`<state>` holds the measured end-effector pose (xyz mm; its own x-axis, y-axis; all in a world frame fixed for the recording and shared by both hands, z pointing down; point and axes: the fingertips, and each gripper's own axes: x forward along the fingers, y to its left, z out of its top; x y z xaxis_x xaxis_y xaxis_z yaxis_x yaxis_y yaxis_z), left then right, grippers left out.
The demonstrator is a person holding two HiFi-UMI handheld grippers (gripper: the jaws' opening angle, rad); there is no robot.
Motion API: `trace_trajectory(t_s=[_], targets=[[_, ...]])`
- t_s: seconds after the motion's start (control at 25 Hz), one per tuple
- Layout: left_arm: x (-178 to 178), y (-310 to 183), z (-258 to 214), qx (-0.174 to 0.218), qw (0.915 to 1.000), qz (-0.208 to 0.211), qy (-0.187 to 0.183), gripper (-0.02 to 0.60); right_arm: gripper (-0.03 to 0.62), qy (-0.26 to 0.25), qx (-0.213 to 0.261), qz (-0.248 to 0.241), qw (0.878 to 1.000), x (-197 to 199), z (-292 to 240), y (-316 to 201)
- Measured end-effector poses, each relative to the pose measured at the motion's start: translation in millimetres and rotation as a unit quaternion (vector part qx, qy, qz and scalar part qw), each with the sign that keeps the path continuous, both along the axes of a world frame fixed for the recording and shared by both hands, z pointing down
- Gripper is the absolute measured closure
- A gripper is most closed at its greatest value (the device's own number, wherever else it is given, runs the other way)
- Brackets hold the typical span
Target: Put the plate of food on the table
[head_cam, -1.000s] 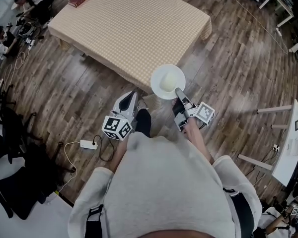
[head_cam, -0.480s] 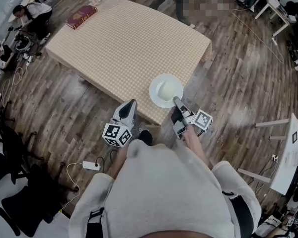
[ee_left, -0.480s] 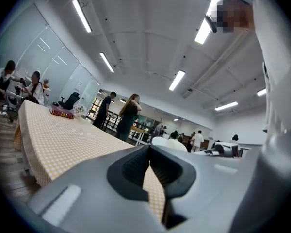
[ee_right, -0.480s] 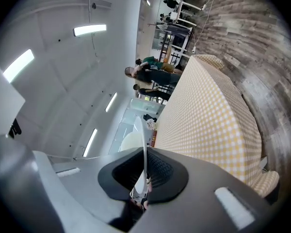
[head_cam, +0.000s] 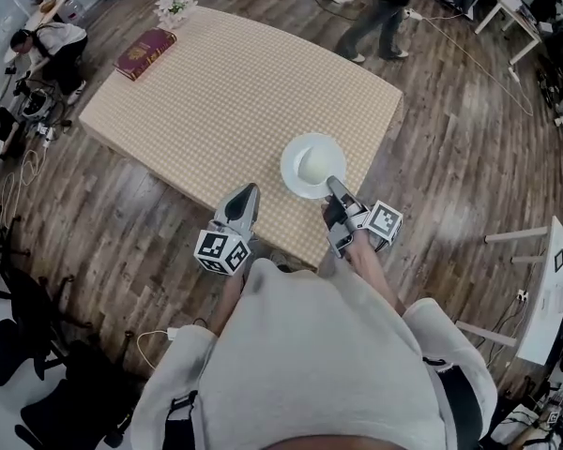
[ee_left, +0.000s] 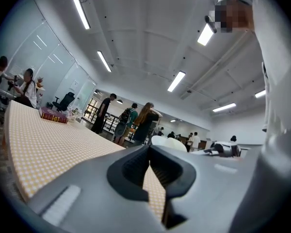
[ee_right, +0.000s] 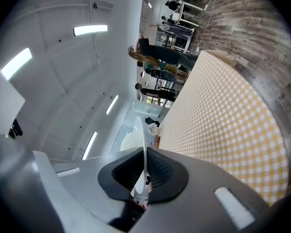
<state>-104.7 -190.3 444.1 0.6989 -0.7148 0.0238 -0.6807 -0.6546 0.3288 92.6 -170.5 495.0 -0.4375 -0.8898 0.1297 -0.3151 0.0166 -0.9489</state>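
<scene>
Right gripper [head_cam: 335, 187]: jaws clamped on the near rim of the white plate [head_cam: 293, 160]. The plate juts straight ahead of the jaws, with a pale mound of food [head_cam: 315, 164] at its centre. The checked-cloth table [head_cam: 235, 82] lies beneath and ahead of the gripper, plate over its near edge. Contact with the cloth can't be told. Left gripper [head_cam: 247, 195]: jaws together, empty, just beside the right one. Judged: carry about done; lowering and release remain.

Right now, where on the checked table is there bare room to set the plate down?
The yellow-checked tablecloth is bare from the near edge by the white plate to the far right corner. Only the far-left corner is taken: a red book and white flowers.
</scene>
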Motion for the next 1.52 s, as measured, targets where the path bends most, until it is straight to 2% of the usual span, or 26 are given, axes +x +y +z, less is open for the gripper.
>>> trace_trajectory(t_s=[0.36,0.64,0.8,1.08,1.28,1.4,1.52], targets=[[-8.0,-37.6,1.4,-0.001,1.0000,0.007,0.007,0.574,0.585,-0.008,-0.001,0.009,1.000,-8.6,-5.7,-35.8],[-4.5,-38.9,11.5,-0.013,0.9999,0.000,0.004,0.574,0.585,-0.016,-0.018,0.005,1.000,-6.1,9.8,-35.4],[-5.5,-36.5,19.6,-0.025,0.9996,-0.014,0.000,0.574,0.585,-0.020,-0.031,-0.006,0.999,-4.7,20.5,-33.0],[18.5,-26.5,16.0,-0.028,0.9985,-0.047,-0.008,0.574,0.585,-0.032,-0.037,-0.039,0.998,17.6,25.6,-43.8],[7.5,-19.3,14.6,-0.019,0.9974,-0.068,-0.017,0.574,0.585,-0.038,-0.026,-0.056,0.997,10.9,25.5,-52.4],[3.6,-27.0,22.5,-0.026,0.9963,-0.078,-0.024,0.574,0.585,-0.039,-0.024,-0.063,0.997,11.4,33.2,-68.4],[14.7,-40.8,24.1,-0.040,0.9952,-0.084,-0.030,0.574,0.585,-0.043,-0.033,-0.064,0.996,26.3,36.5,-88.0]])
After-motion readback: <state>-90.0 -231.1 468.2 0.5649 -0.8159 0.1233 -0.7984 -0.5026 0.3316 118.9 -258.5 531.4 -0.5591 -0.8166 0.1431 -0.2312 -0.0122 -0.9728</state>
